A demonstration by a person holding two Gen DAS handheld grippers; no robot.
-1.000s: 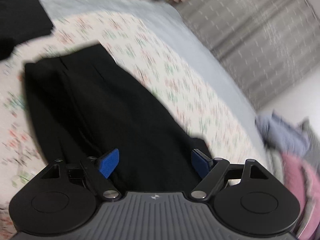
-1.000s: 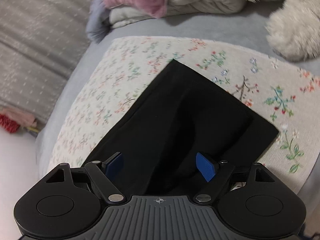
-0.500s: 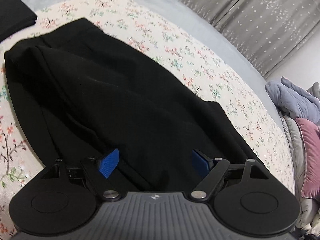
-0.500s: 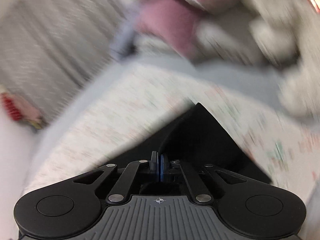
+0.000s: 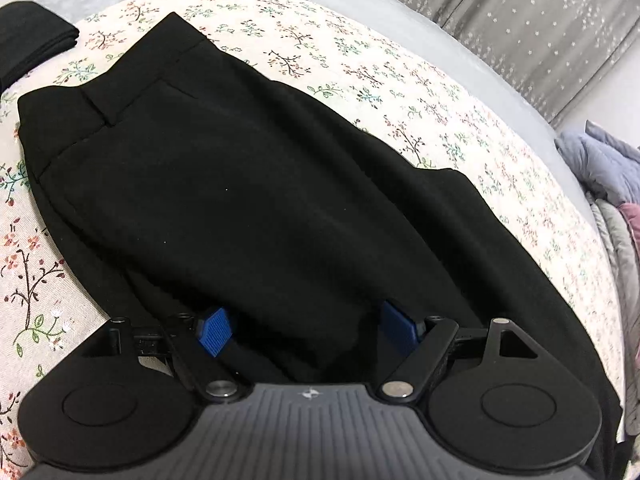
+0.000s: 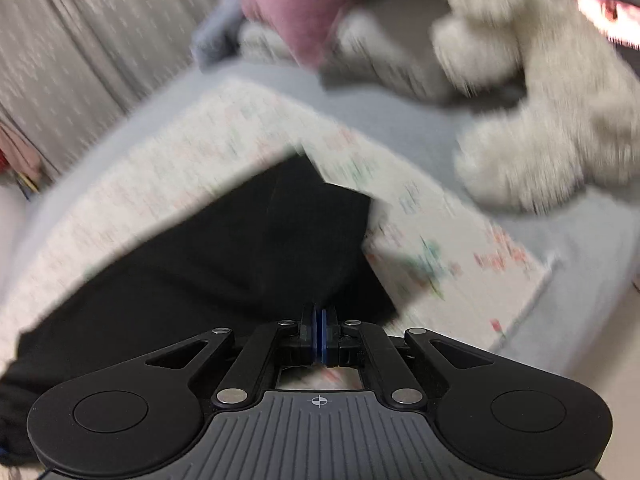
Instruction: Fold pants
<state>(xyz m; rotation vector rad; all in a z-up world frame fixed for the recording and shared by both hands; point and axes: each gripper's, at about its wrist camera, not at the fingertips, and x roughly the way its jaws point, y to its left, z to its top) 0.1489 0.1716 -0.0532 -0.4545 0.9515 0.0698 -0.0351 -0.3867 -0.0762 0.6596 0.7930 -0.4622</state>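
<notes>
Your right gripper (image 6: 319,330) had its jaws brought together, the blue pads (image 6: 325,334) face to face with no gap showing; black cloth of the pants (image 6: 224,264) lay right at the tips, but whether a fold of it was pinched between the pads could not be told from that blurred view. Your left gripper (image 5: 306,330) held its jaws wide apart, the blue pads (image 5: 214,330) standing clear on either side with the pants (image 5: 240,200) under and between them, the pads pressing on nothing.

The pants lay flat on the floral sheet (image 5: 360,80) of the bed, reaching from the left jaws out to the waistband (image 5: 96,108) at their far end; a belt loop and a pocket seam showed near that waistband. In the right wrist view the far end of the pants stopped short of the sheet's edge.

Beyond the waistband, apart from the pants, a second dark folded garment (image 5: 32,46) sat at the sheet's corner. Past the pants on the right gripper's side lay a pale furry plush toy (image 6: 540,120) and a pink cushion (image 6: 296,12); grey curtains (image 5: 540,20) hung behind the bed; the blue-grey bedding (image 5: 596,160) was bunched at the far side from the waistband.
</notes>
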